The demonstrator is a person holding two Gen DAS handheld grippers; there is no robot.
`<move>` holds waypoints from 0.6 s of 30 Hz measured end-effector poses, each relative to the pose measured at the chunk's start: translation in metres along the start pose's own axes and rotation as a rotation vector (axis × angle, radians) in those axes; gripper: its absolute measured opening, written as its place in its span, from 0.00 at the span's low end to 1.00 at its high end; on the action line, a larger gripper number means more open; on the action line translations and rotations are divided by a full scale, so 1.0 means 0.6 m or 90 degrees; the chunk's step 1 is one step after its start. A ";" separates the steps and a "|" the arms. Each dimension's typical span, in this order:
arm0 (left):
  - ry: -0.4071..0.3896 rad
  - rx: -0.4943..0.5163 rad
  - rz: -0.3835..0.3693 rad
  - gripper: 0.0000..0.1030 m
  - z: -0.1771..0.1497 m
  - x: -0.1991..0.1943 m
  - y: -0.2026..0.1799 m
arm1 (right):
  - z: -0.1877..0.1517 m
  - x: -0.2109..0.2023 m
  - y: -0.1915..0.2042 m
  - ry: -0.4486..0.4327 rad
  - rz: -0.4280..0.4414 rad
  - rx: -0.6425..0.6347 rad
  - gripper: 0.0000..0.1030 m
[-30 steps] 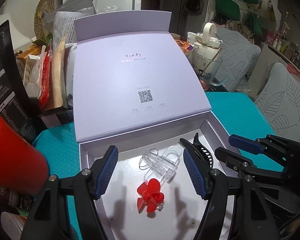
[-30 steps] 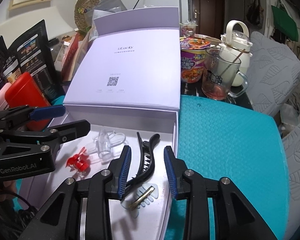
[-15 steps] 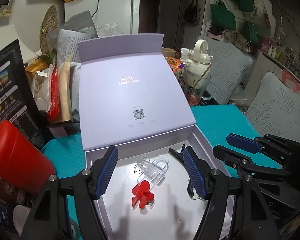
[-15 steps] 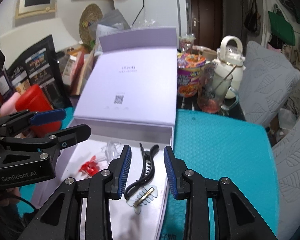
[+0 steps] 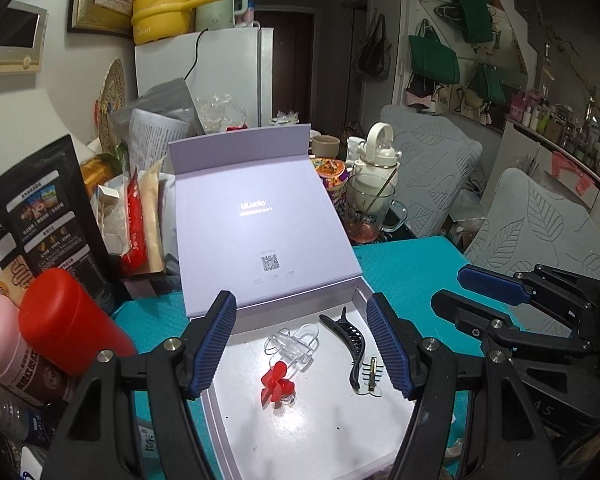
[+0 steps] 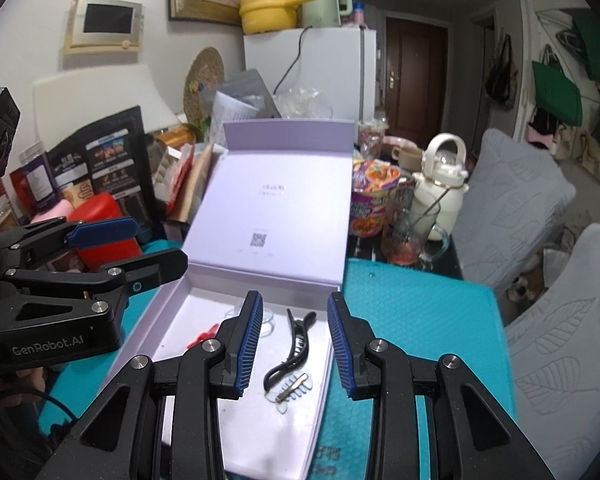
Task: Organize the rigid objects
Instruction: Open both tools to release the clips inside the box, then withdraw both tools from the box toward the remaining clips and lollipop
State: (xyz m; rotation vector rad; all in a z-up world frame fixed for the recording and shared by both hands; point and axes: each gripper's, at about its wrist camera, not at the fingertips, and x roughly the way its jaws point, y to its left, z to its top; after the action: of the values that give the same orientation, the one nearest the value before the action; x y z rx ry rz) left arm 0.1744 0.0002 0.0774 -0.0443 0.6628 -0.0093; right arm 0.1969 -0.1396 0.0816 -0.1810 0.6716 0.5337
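Both your left gripper [image 5: 302,346] and right gripper [image 6: 295,342] hang wide open, empty (above the lavender box [image 5: 236,432]). Black hair claw [image 6: 290,348] lies near its right edge; shut the lid gently.

Lavender gift box [image 5: 224,436] sits open on the counter, lid [image 5: 260,232] hinged back and tilted up, QR code and small logo printed on its inner face. White box floor holds four hair clips. Red flower-shaped clip [image 5: 275,385] lies near the middle, partly hidden in the right wrist view. Clear plastic clip [image 5: 294,342] lies just behind it, toward the lid. Black curved claw clip [image 5: 351,340] lies lengthwise near the right wall. Small pale comb clip with a gold bar [image 5: 371,374] touches the black clip's near end.
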 end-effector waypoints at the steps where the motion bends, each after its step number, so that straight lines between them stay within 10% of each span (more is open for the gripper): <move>1: -0.005 0.001 -0.001 0.65 0.000 -0.009 -0.001 | 0.000 -0.008 0.002 -0.004 -0.001 -0.003 0.32; 18: -0.063 0.026 0.003 0.69 -0.034 -0.134 -0.030 | -0.029 -0.134 0.045 -0.064 -0.010 -0.024 0.41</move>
State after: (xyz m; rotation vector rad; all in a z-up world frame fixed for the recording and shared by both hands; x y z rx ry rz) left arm 0.0985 -0.0168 0.1115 -0.0032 0.5635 -0.0157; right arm 0.1206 -0.1552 0.1196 -0.1930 0.5626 0.5373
